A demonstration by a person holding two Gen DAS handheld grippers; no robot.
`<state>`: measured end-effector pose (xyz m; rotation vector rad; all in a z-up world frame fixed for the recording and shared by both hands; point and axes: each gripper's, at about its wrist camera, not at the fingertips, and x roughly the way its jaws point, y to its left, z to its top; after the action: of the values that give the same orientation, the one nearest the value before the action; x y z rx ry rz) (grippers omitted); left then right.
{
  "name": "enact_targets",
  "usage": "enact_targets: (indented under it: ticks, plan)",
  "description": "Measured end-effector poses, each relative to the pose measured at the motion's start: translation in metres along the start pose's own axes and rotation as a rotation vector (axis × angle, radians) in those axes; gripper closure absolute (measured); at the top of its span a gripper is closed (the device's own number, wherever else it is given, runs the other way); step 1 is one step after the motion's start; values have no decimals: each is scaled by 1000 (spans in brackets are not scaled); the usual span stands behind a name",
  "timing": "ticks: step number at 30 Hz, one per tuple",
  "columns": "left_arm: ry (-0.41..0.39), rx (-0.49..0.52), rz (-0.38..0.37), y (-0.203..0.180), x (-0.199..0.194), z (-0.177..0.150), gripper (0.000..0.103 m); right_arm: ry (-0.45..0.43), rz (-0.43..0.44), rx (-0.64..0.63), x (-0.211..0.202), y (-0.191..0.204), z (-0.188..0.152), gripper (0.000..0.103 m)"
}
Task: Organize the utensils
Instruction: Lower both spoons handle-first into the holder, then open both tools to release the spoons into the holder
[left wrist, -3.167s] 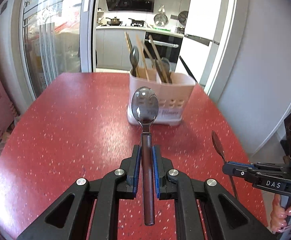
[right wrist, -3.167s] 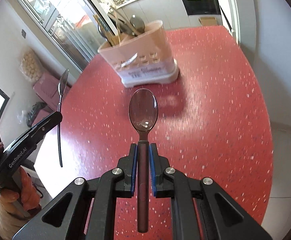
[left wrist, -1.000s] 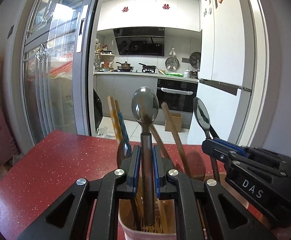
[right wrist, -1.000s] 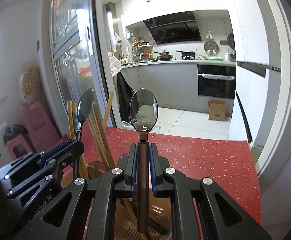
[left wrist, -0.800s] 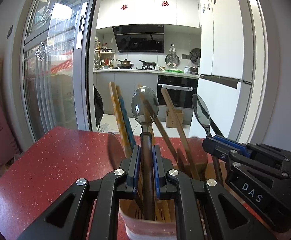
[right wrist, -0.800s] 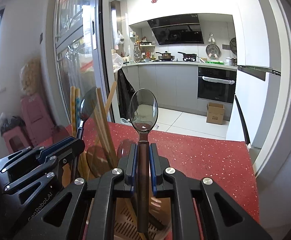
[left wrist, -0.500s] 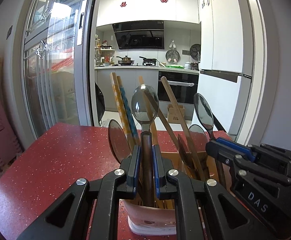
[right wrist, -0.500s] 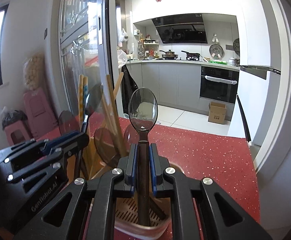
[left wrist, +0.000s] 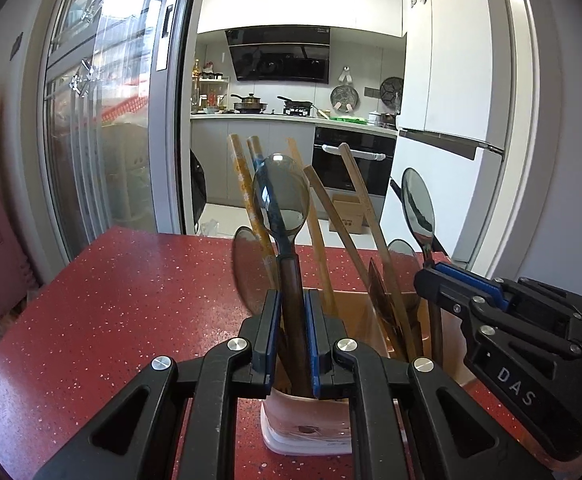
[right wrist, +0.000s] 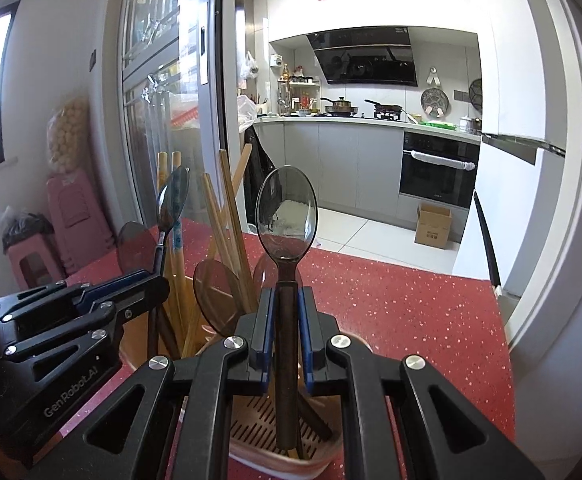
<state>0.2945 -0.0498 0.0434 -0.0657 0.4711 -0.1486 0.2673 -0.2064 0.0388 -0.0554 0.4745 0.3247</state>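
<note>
My left gripper [left wrist: 293, 312] is shut on a dark-handled metal spoon [left wrist: 282, 196], bowl up, its handle end down inside the pink utensil holder [left wrist: 305, 428]. My right gripper [right wrist: 285, 310] is shut on a like spoon [right wrist: 286, 212], its handle tip resting in the holder's slotted compartment [right wrist: 259, 432]. Each gripper shows in the other's view: the right gripper [left wrist: 431, 276] with its spoon [left wrist: 418, 208], the left gripper [right wrist: 159, 280] with its spoon [right wrist: 173, 200]. Wooden chopsticks [left wrist: 355, 208] and other spoons [left wrist: 251, 268] stand in the holder.
The holder stands on a red speckled table [left wrist: 111, 296]. Glass sliding doors [left wrist: 103, 120] are to the left, a kitchen with an oven [left wrist: 353, 164] behind, a white fridge [left wrist: 447, 120] to the right. Pink stools [right wrist: 71, 220] stand left of the table.
Both grippers came from low over the table to upright above the holder. Over the last second both spoons have lowered, handles first, into the holder.
</note>
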Motion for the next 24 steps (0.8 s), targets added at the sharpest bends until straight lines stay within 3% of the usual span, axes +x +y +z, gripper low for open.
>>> enact_targets:
  ticks: [8,14,24]
  plan:
    - [-5,1,-2,0,-8,-2,62,52,17,-40,-1,-1,-15,89]
    - [-11,21,-14,-4,-13,-1,62,84,57,2,-2,-4,-7,71]
    - [-11,-2,-7,6,-21,3,62,85,74,43,-8,-12,-2,67]
